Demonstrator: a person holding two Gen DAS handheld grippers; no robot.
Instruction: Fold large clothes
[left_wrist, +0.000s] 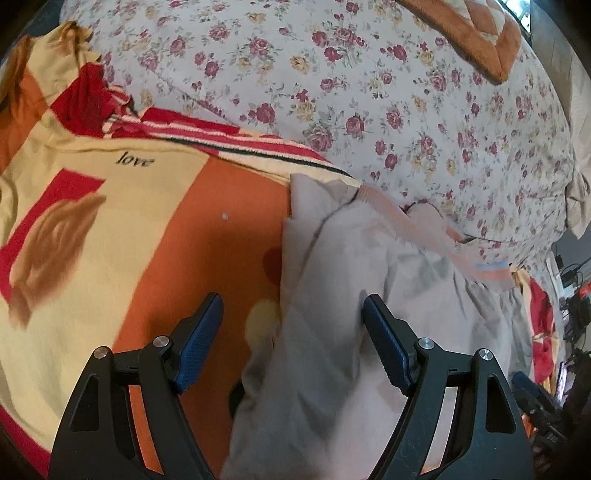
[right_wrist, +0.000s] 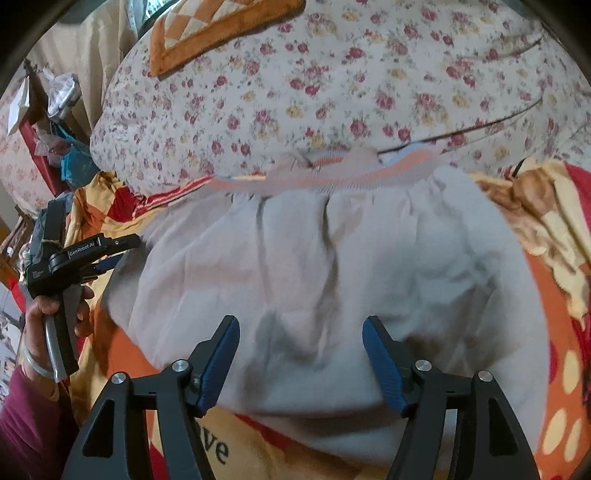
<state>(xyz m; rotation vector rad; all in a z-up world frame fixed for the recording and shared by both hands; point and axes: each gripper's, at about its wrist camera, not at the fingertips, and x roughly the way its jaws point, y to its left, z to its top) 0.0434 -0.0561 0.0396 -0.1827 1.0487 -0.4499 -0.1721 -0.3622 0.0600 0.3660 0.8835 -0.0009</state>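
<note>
On fleecy orange blanket (left_wrist: 155, 240) | soft grey sweatshirt (right_wrist: 314, 273), ribbed hem | both grippers' jaws apart, empty

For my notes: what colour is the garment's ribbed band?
Orange-pink band on the pale grey garment; clearest in right wrist view.

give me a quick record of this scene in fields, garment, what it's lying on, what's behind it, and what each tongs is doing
garment: pale grey garment with orange striped ribbed band, spread out, wrinkled
surface: orange, red and cream blanket printed "love"
behind: floral quilt
left tongs: open, over the garment's edge, gripping nothing
right tongs: open, over the garment's middle, gripping nothing
folding: not yet visibly begun
</note>
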